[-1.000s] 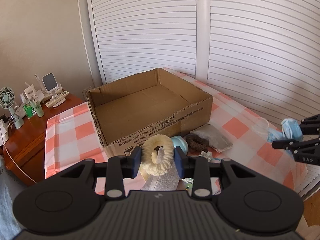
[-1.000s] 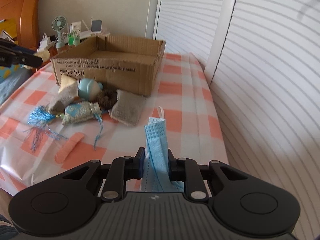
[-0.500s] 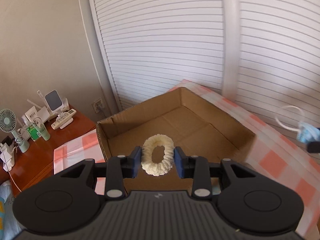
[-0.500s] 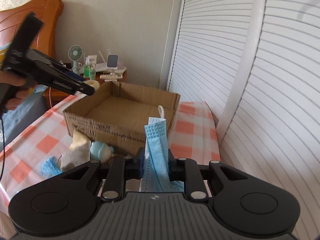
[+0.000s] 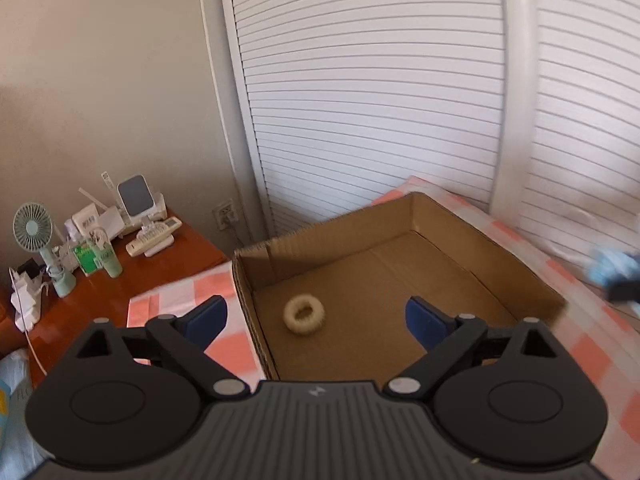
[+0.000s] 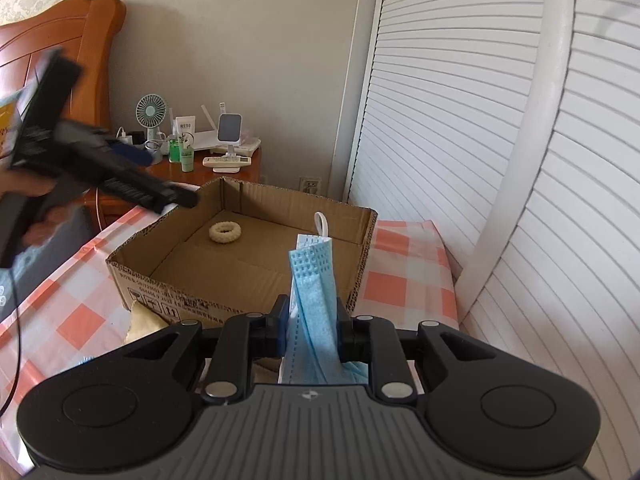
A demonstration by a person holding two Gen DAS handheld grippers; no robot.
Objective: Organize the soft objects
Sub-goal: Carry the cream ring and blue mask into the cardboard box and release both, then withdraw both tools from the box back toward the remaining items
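Note:
A cream scrunchie (image 5: 304, 314) lies on the floor of the open cardboard box (image 5: 440, 216), near its back left corner; it also shows in the right wrist view (image 6: 225, 233). My left gripper (image 5: 316, 316) is open and empty above the box's left part. It appears blurred in the right wrist view (image 6: 160, 184), over the box's left rim. My right gripper (image 6: 312, 316) is shut on a folded blue face mask (image 6: 314, 284) and holds it upright in front of the box (image 6: 248, 296). The mask shows blurred at the right edge of the left wrist view (image 5: 610, 266).
The box stands on a checked orange and white cloth (image 6: 404, 280). A wooden nightstand (image 5: 120, 284) with a small fan (image 5: 34, 228), bottles and a remote is behind on the left. White louvred doors (image 5: 380, 100) are close behind. A cream soft item (image 6: 144, 322) lies before the box.
My left gripper opened and let the scrunchie drop into the box. My right gripper moved closer to the box with the mask.

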